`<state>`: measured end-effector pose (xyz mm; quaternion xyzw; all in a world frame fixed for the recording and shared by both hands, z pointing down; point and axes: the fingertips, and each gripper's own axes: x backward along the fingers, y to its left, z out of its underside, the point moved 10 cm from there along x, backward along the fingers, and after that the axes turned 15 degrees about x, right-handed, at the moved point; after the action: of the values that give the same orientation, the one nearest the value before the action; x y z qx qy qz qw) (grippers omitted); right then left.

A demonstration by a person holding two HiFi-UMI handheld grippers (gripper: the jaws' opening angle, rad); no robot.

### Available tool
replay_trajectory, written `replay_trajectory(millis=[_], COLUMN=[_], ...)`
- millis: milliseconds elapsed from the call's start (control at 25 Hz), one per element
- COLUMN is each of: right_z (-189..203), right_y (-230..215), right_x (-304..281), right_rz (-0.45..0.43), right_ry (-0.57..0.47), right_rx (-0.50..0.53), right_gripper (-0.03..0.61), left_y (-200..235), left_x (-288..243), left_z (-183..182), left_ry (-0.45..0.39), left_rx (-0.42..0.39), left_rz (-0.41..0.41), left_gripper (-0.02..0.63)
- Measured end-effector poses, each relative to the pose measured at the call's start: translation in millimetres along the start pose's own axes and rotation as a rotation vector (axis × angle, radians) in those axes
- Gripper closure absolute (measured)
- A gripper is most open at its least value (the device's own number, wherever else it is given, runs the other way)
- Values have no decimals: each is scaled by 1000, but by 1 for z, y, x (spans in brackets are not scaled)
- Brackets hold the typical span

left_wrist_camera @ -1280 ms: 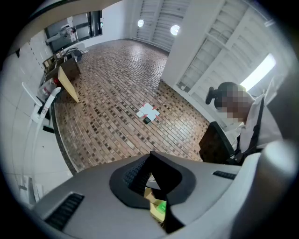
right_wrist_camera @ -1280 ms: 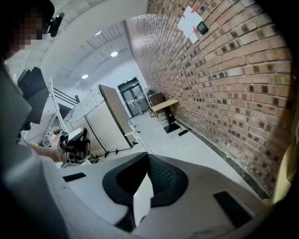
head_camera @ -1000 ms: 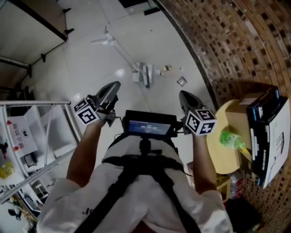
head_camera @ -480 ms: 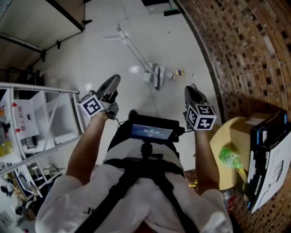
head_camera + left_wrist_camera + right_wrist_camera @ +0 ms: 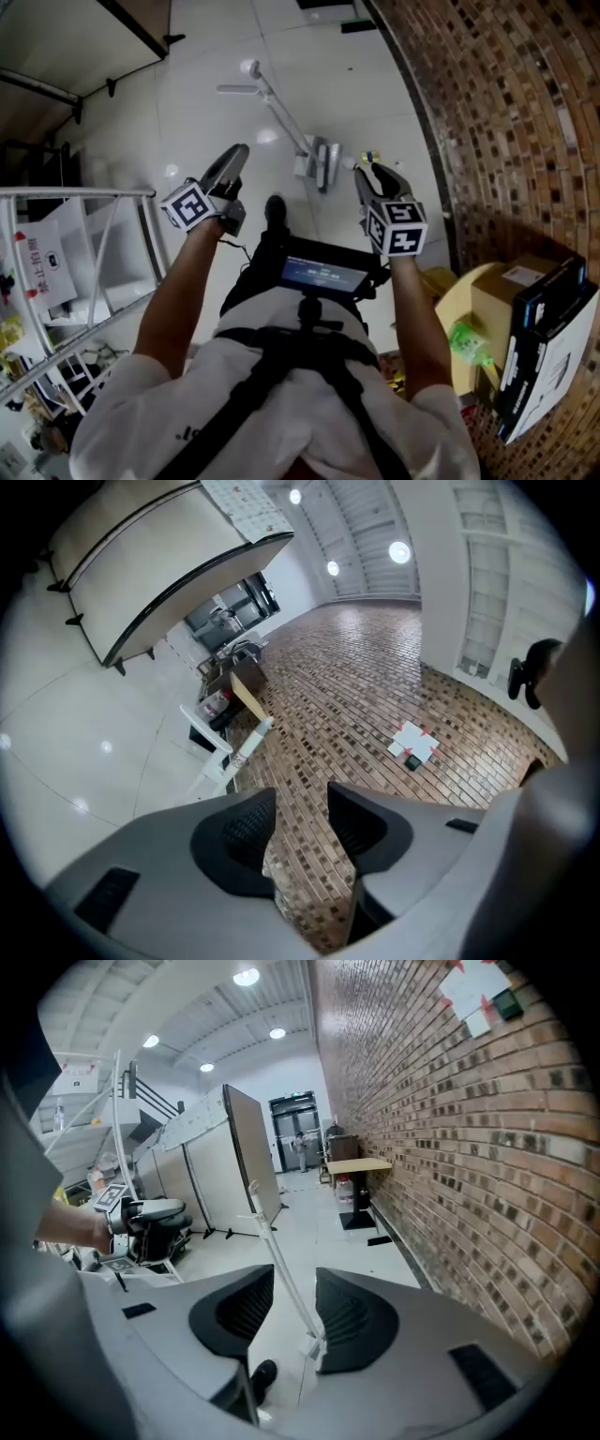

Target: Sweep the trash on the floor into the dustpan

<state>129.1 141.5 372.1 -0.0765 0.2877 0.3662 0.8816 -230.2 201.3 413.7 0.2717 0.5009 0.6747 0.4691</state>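
- Both hands have come forward over the last second. The left gripper (image 5: 236,157) and right gripper (image 5: 373,175) now flank the white broom-and-dustpan set (image 5: 319,161), which looks nearer in the head view.
- Both pairs of jaws, shut a second ago, have just been opening. They stand partly apart and hold nothing.
- The set's long handle (image 5: 281,1269) shows through the right gap, still ahead and untouched. The left gap frames only the brick wall (image 5: 375,696).
- This looks like a reach for the handles, with no sweeping begun.
- The trash (image 5: 369,157), a few small bits, lies on the floor just beside the set, on the wall side.
- The wall closes off the right. White floor (image 5: 197,112) lies open to the left and beyond. A metal rack (image 5: 94,195) and a round desk (image 5: 450,305) sit behind the hands.
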Motion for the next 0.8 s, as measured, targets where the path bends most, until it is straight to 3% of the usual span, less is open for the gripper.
replay_trajectory(millis=[120, 240, 280, 360, 560, 800], right_z=[-34, -66, -77, -99, -146, -177], right_y=[15, 30, 35, 47, 79, 91], right_x=[-48, -98, -114, -144, -211, -277], right_rz=[-55, -105, -117, -135, -144, -75], right_ry=[-8, -4, -4, -11, -30, -32], right_rx=[48, 90, 103, 129, 221, 212], right_gripper=[408, 377, 359, 326, 235, 224], left_y=[19, 34, 39, 51, 74, 92], left_x=[-15, -31, -35, -39, -49, -54], left_z=[-28, -50, -61, -86, -129, -155], left_ry=[-9, -31, -39, -44, -65, -76], left_rx=[72, 220, 232, 166, 98, 127], left_rz=[-26, -17, -26, -65, -99, -101], left_gripper=[414, 367, 356, 345, 327, 327])
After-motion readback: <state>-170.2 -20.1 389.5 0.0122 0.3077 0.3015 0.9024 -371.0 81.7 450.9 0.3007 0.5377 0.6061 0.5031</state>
